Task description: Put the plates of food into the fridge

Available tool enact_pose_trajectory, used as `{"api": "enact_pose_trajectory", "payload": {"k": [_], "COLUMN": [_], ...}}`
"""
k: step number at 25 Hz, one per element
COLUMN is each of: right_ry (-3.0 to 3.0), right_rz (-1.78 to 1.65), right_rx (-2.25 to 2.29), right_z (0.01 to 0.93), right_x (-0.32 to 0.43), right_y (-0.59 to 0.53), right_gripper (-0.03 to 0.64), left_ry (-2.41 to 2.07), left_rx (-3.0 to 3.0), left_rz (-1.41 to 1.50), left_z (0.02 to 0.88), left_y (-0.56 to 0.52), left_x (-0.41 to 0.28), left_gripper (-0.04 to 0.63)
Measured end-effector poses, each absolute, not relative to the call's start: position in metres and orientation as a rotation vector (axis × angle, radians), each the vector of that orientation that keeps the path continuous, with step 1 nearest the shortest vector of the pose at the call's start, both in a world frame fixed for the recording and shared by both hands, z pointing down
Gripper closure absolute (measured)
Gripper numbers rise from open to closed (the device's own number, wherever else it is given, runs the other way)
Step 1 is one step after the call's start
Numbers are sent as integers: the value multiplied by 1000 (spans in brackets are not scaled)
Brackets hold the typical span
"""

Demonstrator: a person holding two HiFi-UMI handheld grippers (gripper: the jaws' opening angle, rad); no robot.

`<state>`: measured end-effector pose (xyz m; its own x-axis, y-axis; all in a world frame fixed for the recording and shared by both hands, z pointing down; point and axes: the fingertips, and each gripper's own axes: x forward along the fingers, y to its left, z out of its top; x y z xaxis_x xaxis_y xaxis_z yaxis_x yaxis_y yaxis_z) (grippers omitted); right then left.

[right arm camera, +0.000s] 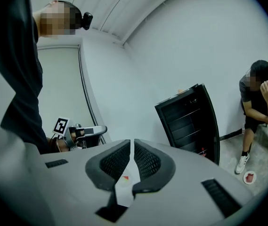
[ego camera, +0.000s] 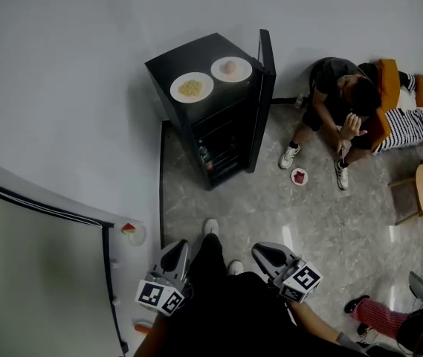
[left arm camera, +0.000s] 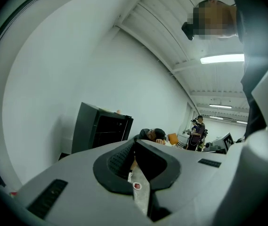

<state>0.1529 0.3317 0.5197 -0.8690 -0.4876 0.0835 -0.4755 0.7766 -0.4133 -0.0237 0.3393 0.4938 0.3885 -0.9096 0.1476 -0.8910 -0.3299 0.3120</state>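
1. A dish (ego camera: 131, 231) with a red piece lies near the left jaws, on their left side, next to a dark-edged panel (ego camera: 62, 214).
2. The left gripper (ego camera: 178, 250) points out over the floor (ego camera: 270, 207). Its jaws are clenched, tips together, with nothing between the pads.
3. The fridge (ego camera: 218, 125) stands well ahead of both pairs of jaws, roughly midway between the lines they point along. Its door (ego camera: 265, 88) is swung open on the side nearer the right jaws, and the dark shelves inside show in the right gripper view.
4. The yellow plate (ego camera: 192, 88) sits on top of the fridge, not inside it, far ahead of the left jaws.
5. The pink plate (ego camera: 231, 68) sits just beside the yellow plate, on the door side, also on the fridge top. The two plates are close together without touching.
6. The right gripper (ego camera: 265, 251) is held level with the left one, the person's dark legs between them. Its jaws are clenched down to a thin slit and are empty.
7. The floor plate (ego camera: 299, 176), small and holding a red piece, lies ahead of the right jaws and a little to their right, well apart from them. It is out past the open door.
8. A seated person (ego camera: 337, 95) leans against the wall farther right, with one shoe just beside the floor plate.
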Motion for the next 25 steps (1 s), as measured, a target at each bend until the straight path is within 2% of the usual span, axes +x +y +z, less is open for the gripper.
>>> {"api": "enact_pose_trajectory", "payload": {"k": [14,25], "right_ry": [2981,2992], "right_rz": [-651,-687], "right_rx": [-743,-726], "right_z": [524,520], "right_x": [113,64], "right_y": [283,201], "right_gripper": [577,577], "left_ry": [-1554,-1516], "left_rx": [2275,2286], "left_rz": [-103,-117], "left_z": [509,508], "left_y": [283,192], "left_x": [-54,-90], "left_gripper": [566,566]}}
